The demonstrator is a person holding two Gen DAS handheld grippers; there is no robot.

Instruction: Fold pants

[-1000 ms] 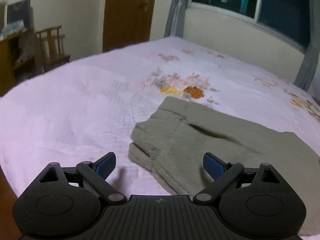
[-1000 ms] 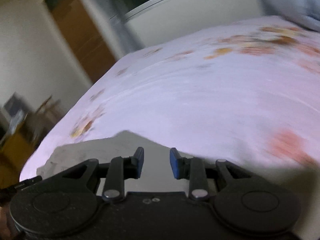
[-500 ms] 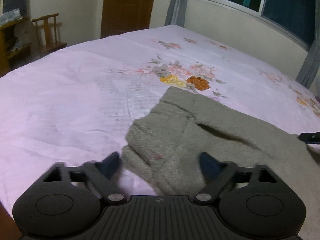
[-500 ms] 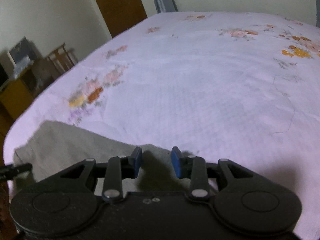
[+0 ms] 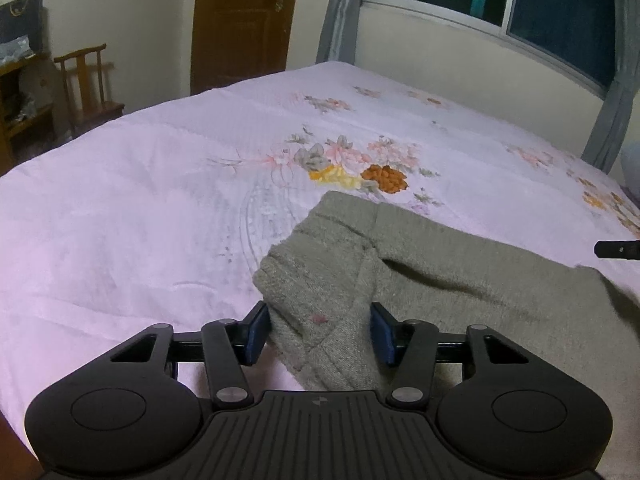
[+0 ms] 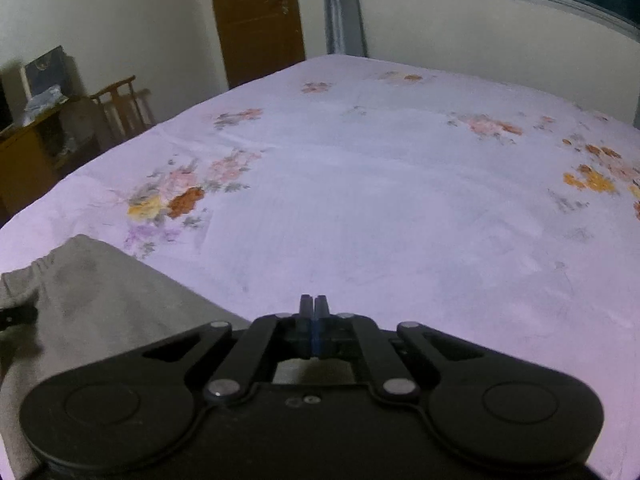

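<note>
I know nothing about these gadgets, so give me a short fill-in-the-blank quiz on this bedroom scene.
1. The grey-green knitted pants lie on a pale ____ flowered bedspread.
2. The right claw has its two fingers pressed ____.
3. A corner of the pants sits between the ____ pads of the left claw.
4. Beyond the bed stands a brown wooden ____, which is closed.

Missing words: pink; together; blue; door

Dim artificial indoor light, purple-tinted; window (image 5: 560, 12) black at 1 o'clock; fisheye bending, dark vignette at corners; grainy, soft.
</note>
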